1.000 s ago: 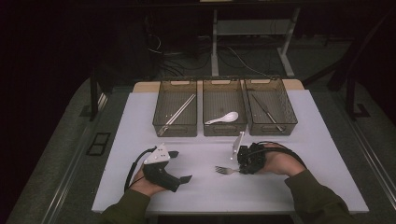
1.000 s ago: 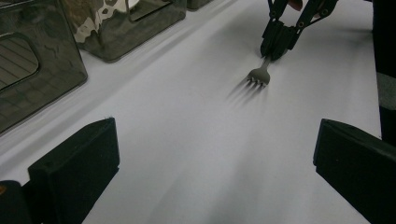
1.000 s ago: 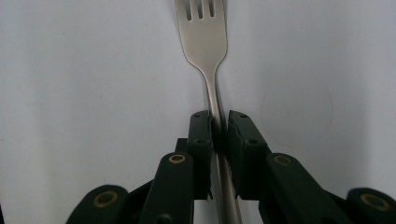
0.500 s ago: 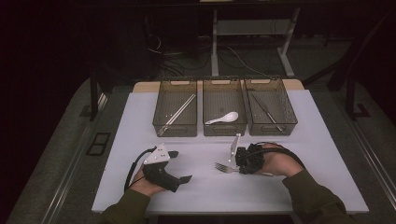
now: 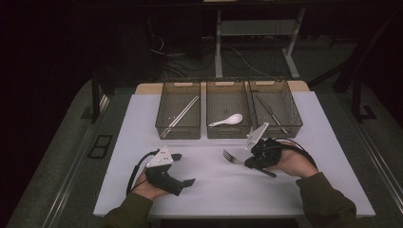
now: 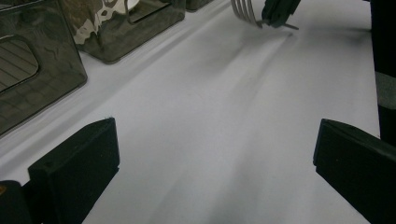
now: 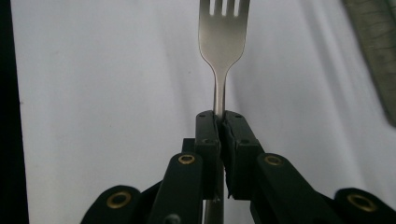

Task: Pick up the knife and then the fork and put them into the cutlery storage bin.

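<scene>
Right claw clamped on fork, tine tips cut off, handle end hidden.

Right gripper sits at the right of the high view with its jaws pinched tight together, pointing left, the hand wrapped over it. Left gripper rests low, jaws spread wide, forearm coming in from the bottom edge.

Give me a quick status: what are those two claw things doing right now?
Right gripper shut on the fork, lifted off the white table. Left gripper open, empty, resting on the table. Three bins ahead, path clear.
</scene>
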### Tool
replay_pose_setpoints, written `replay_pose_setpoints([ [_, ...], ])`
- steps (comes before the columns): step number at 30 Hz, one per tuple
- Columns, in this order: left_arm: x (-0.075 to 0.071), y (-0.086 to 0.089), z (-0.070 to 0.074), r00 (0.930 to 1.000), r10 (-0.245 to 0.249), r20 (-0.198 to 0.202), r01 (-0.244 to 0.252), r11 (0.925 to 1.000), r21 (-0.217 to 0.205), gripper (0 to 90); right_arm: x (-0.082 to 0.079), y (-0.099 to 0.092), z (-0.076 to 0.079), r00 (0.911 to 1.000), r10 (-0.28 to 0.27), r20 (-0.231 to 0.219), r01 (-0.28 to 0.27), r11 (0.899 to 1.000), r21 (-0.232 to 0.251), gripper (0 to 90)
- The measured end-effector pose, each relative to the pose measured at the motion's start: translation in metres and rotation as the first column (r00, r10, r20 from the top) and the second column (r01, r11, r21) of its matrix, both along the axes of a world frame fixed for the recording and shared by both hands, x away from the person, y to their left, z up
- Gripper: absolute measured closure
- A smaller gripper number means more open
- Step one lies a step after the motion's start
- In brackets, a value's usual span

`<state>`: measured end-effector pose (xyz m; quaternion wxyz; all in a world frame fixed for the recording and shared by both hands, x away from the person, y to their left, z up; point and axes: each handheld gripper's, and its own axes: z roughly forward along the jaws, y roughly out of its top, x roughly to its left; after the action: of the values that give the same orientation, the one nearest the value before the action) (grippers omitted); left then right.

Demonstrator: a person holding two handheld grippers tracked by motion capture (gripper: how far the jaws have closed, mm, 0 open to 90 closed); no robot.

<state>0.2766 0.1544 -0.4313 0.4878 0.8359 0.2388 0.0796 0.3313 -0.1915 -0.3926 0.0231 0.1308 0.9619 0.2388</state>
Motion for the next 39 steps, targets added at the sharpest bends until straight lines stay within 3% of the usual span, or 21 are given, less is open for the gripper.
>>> replay_pose_setpoints([
  [3, 0.0, 0.0, 0.0, 1.0, -0.001, 0.0, 0.001, 1.0, 0.0, 0.0, 0.002, -0.009, 0.004, 0.9997, -0.026, 0.003, 0.026, 0.998, 0.056, 84.8],
  [5, 0.0, 0.0, 0.0, 1.0, 0.0, 0.0, 0.0, 1.0, -0.002, 0.0, 0.002, -0.015, 0.007, 0.9978, -0.064, -0.016, 0.066, 0.992, 0.104, 84.8],
  [8, 0.0, 0.0, 0.0, 1.0, -0.001, 0.0, 0.001, 1.0, 0.001, 0.0, 0.003, -0.023, 0.011, 0.9954, -0.096, -0.01, 0.096, 0.985, 0.142, 84.8],
  [12, 0.0, 0.0, 0.0, 1.0, -0.001, 0.0, 0.001, 1.0, 0.0, 0.0, 0.004, -0.033, 0.018, 0.9886, -0.15, -0.012, 0.149, 0.967, 0.208, 84.8],
  [18, 0.0, 0.0, 0.0, 1.0, -0.002, 0.001, 0.002, 1.0, 0.001, 0.0, 0.007, -0.052, 0.03, 0.9639, -0.266, -0.021, 0.257, 0.907, 0.335, 84.8],
  [24, 0.001, 0.0, -0.001, 1.0, 0.002, -0.004, -0.002, 1.0, -0.002, 0.0, 0.011, -0.073, 0.039, 0.9302, -0.366, -0.022, 0.339, 0.834, 0.436, 84.8],
  [30, 0.001, 0.0, -0.001, 1.0, 0.004, -0.007, -0.004, 1.0, -0.005, 0.0, 0.014, -0.089, 0.046, 0.8899, -0.456, -0.024, 0.406, 0.768, 0.495, 84.8],
  [39, 0.002, 0.001, -0.001, 0.9999, 0.005, -0.012, -0.005, 1.0, -0.003, 0.0, 0.022, -0.118, 0.055, 0.8293, -0.559, -0.005, 0.469, 0.691, 0.549, 84.8],
])
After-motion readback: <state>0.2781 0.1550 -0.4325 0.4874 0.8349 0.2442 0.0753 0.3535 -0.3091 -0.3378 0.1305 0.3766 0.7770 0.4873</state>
